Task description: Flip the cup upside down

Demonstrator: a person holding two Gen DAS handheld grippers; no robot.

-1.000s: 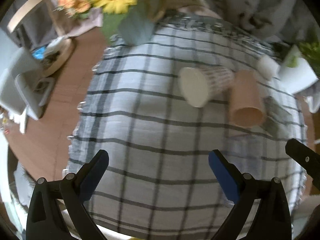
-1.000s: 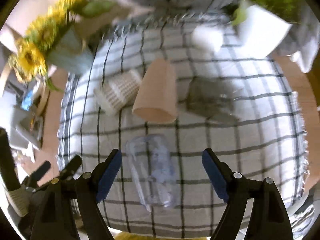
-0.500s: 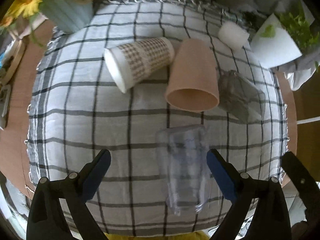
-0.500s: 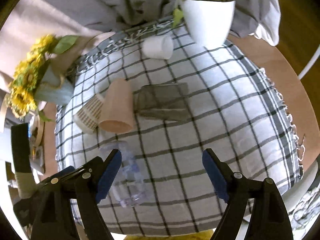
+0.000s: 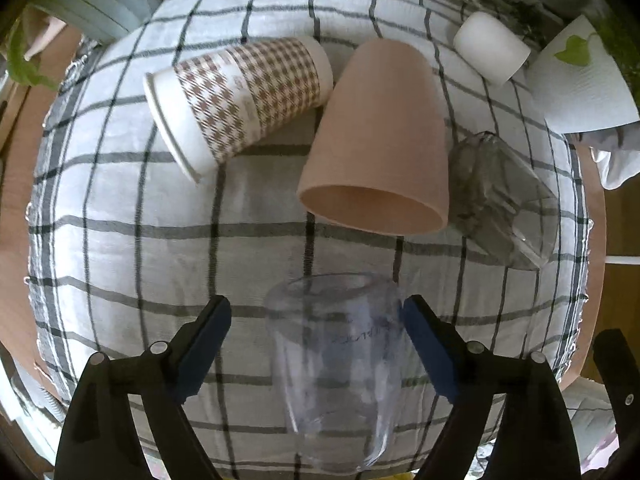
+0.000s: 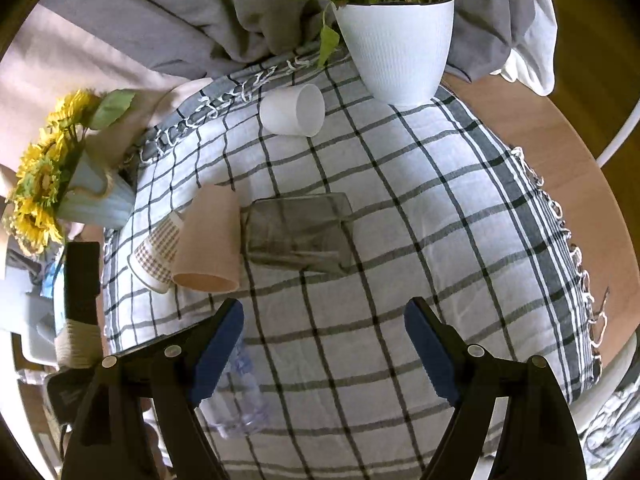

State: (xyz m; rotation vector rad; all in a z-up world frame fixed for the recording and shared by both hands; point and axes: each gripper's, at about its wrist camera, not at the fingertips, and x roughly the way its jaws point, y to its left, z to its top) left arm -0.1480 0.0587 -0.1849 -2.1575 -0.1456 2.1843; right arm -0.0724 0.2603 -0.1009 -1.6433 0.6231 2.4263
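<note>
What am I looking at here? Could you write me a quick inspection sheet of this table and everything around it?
Surface: checked cloth on a round wooden table.
Job's things: clear cup lying on its side between the open left gripper fingers, ungripped.
Clutter: houndstooth cup, tan cup, grey cup and white cup, all on their sides.
Grippers: right gripper open, holding nothing.
Cables: nothing seen.
Surroundings: potted plant, sunflower vase, grey fabric.
</note>
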